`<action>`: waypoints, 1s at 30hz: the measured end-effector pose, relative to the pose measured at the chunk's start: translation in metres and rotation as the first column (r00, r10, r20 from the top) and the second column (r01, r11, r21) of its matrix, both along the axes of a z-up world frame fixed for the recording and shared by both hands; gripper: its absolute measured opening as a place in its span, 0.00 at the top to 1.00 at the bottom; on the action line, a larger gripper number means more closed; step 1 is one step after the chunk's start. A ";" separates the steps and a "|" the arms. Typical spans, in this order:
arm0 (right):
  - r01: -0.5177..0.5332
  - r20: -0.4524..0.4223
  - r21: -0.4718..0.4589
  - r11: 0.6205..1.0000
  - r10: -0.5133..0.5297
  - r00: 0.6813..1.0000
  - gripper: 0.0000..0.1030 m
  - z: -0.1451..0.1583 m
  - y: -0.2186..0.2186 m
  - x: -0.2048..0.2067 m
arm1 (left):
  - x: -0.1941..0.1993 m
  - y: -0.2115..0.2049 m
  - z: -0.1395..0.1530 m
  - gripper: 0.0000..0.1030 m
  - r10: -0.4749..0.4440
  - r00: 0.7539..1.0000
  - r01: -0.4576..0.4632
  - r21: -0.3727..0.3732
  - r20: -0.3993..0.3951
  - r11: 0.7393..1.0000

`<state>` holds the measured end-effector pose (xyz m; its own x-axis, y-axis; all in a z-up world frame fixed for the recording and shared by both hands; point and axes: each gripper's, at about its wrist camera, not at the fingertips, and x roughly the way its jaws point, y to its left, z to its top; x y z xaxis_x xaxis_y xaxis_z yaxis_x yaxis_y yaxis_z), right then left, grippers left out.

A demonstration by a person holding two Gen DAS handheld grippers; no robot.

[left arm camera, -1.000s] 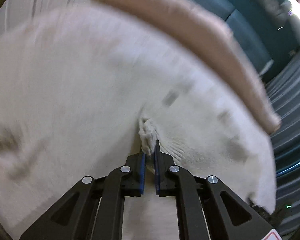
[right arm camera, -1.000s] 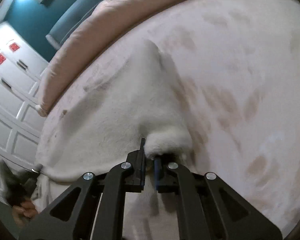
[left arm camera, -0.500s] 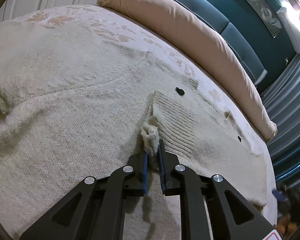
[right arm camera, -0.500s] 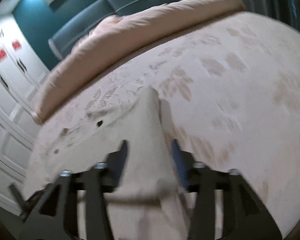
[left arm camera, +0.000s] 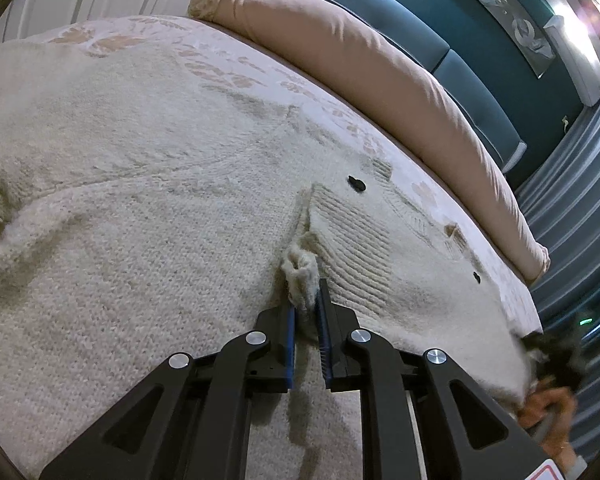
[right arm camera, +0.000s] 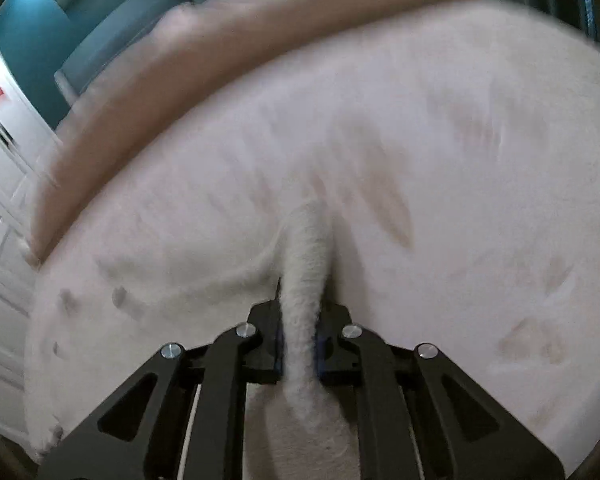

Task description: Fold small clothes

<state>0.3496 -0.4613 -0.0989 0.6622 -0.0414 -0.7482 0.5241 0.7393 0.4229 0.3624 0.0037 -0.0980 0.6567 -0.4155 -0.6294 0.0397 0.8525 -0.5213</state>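
Observation:
A cream knit cardigan [left arm camera: 140, 240] with dark buttons [left arm camera: 356, 183] lies spread on the bed. My left gripper [left arm camera: 305, 292] is shut on a small bunched tuft of its knit, next to the ribbed band [left arm camera: 352, 248]. In the blurred right wrist view, a raised ridge of the cardigan [right arm camera: 306, 256] runs between the jaws of my right gripper [right arm camera: 300, 312]. Those jaws are closing and the pads press on it. At the left wrist view's right edge, the right gripper [left arm camera: 552, 352] shows as a dark blur over a hand [left arm camera: 552, 404].
The cardigan rests on a pale bedspread [left arm camera: 220, 68] with a floral pattern. A long peach bolster [left arm camera: 360, 60] lies along the far side against a teal headboard [left arm camera: 472, 80]. White panelled doors [right arm camera: 4, 160] stand to the left.
My right gripper let go of its first pinch, opened wide, slid along the cardigan and closed on a raised fold. My left gripper kept its pinch and sank slightly.

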 end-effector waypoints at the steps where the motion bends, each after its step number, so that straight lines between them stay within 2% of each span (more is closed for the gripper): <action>1: 0.019 0.019 0.022 1.000 -0.019 1.000 0.89 0.009 -0.003 -0.003 | 0.000 0.001 0.000 0.87 0.000 1.000 0.000 -0.001 0.000 1.000; 3: 0.030 0.013 0.010 1.000 -0.030 0.999 0.85 0.023 0.000 -0.006 | 0.001 0.001 0.000 0.87 0.001 1.000 -0.001 -0.003 0.000 1.000; 5: 0.008 0.043 -0.080 0.997 -0.004 0.999 0.82 0.047 0.019 -0.021 | 0.001 0.001 0.000 0.87 0.001 1.000 -0.001 -0.002 0.001 1.000; 7: -0.030 0.068 -0.107 0.994 0.038 0.997 0.68 0.061 0.035 -0.040 | 0.001 0.001 0.000 0.87 0.000 1.000 0.000 -0.006 0.000 1.000; 8: -0.070 0.084 -0.118 0.991 0.080 0.993 0.54 0.067 0.050 -0.059 | 0.002 0.001 0.000 0.87 0.000 1.000 0.000 -0.004 0.000 1.000; 9: -0.085 0.085 -0.124 0.989 0.096 0.992 0.45 0.067 0.057 -0.066 | 0.001 0.001 0.000 0.87 0.000 1.000 0.000 -0.004 0.000 1.000; 11: -0.103 0.055 -0.165 0.981 0.114 0.992 0.43 0.061 0.068 -0.086 | 0.002 0.001 0.000 0.87 0.001 1.000 -0.001 -0.005 0.000 1.000; 13: -0.072 -0.002 -0.207 0.976 0.073 0.997 0.35 0.047 0.066 -0.096 | 0.002 0.001 0.000 0.87 0.001 1.000 -0.001 -0.005 -0.001 1.000; 14: -0.069 -0.026 -0.178 0.982 0.066 0.997 0.35 0.039 0.060 -0.100 | 0.002 0.001 0.001 0.87 0.001 1.000 -0.001 -0.004 -0.003 1.000; 15: -0.080 -0.060 -0.128 0.989 0.072 0.996 0.50 0.027 0.055 -0.098 | 0.002 0.001 0.000 0.87 0.001 1.000 -0.001 -0.004 -0.006 1.000; 16: -0.091 -0.074 -0.086 0.992 0.085 0.994 0.55 0.019 0.053 -0.097 | 0.003 0.001 0.001 0.87 0.001 1.000 -0.001 -0.004 -0.013 1.000; 17: -0.102 -0.046 -0.085 0.991 0.098 0.994 0.81 0.024 0.053 -0.098 | 0.004 0.000 0.003 0.87 0.001 1.000 0.000 0.005 -0.025 1.000; 19: -0.102 0.014 -0.060 0.993 0.103 0.995 0.83 0.044 0.051 -0.102 | 0.008 -0.004 0.011 0.87 -0.004 0.998 0.007 0.047 -0.060 0.999; 21: -0.095 0.053 -0.083 0.992 0.100 0.994 0.84 0.058 0.048 -0.110 | 0.011 -0.015 0.023 0.87 -0.026 0.995 0.040 0.152 -0.094 0.988; 23: -0.107 -0.032 -0.102 0.989 0.104 0.994 0.84 0.038 0.046 -0.108 | 0.015 -0.028 0.028 0.89 -0.053 0.990 0.085 0.242 -0.133 0.967; 24: -0.121 -0.095 -0.083 0.989 0.113 0.989 0.84 0.018 0.043 -0.105 | 0.016 -0.032 0.028 0.89 -0.059 0.987 0.098 0.269 -0.150 0.958; 25: -0.123 -0.076 -0.063 0.990 0.118 0.990 0.84 0.009 0.039 -0.107 | 0.018 -0.037 0.029 0.89 -0.062 0.984 0.111 0.299 -0.168 0.948; 28: -0.106 -0.058 -0.031 0.994 0.104 0.993 0.80 0.040 0.037 -0.102 | 0.022 -0.040 0.031 0.89 -0.060 0.977 0.123 0.315 -0.202 0.941; 30: -0.083 -0.020 -0.060 0.995 0.082 0.996 0.75 0.058 0.033 -0.097 | 0.024 -0.042 0.030 0.89 -0.066 0.975 0.135 0.330 -0.213 0.934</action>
